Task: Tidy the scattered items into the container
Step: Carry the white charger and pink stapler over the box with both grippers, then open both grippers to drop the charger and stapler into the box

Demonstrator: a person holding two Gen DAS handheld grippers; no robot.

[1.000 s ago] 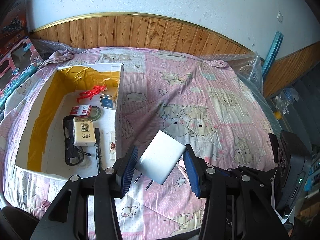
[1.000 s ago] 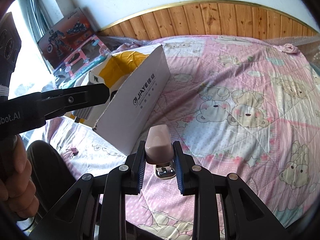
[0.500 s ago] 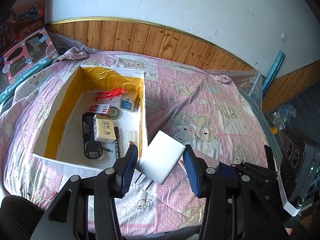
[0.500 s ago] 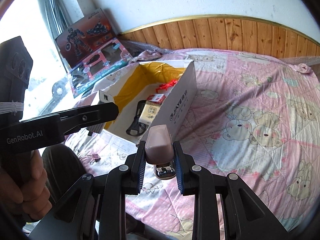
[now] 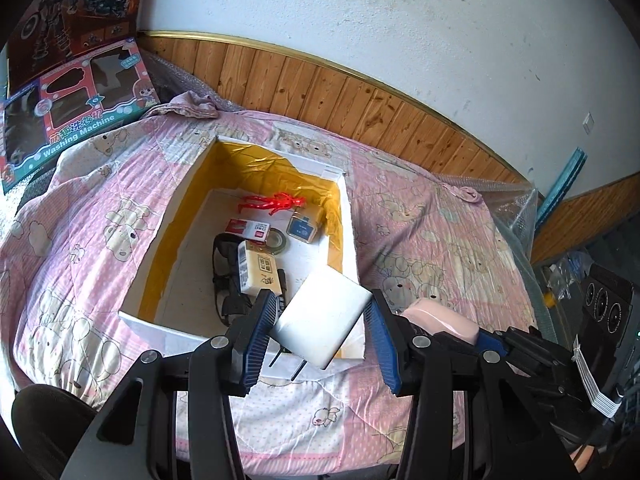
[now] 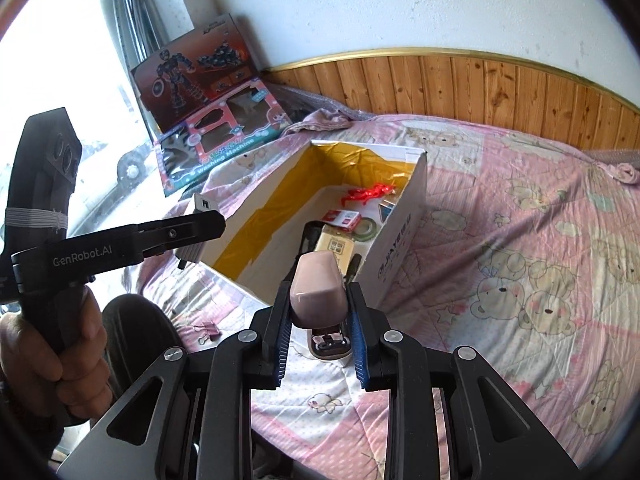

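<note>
A white charger sits tilted, clamped in the left gripper above the near right corner of the open cardboard box on the pink quilt. The right gripper squeezes a pink stapler just beside the box's near end.

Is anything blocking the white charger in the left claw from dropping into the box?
Nothing visible blocks it. The white charger sits clamped in the left claw above the box's near corner. The box is open-topped, and the floor by its right wall looks bare. The pen and tissue pack lie just left.
</note>
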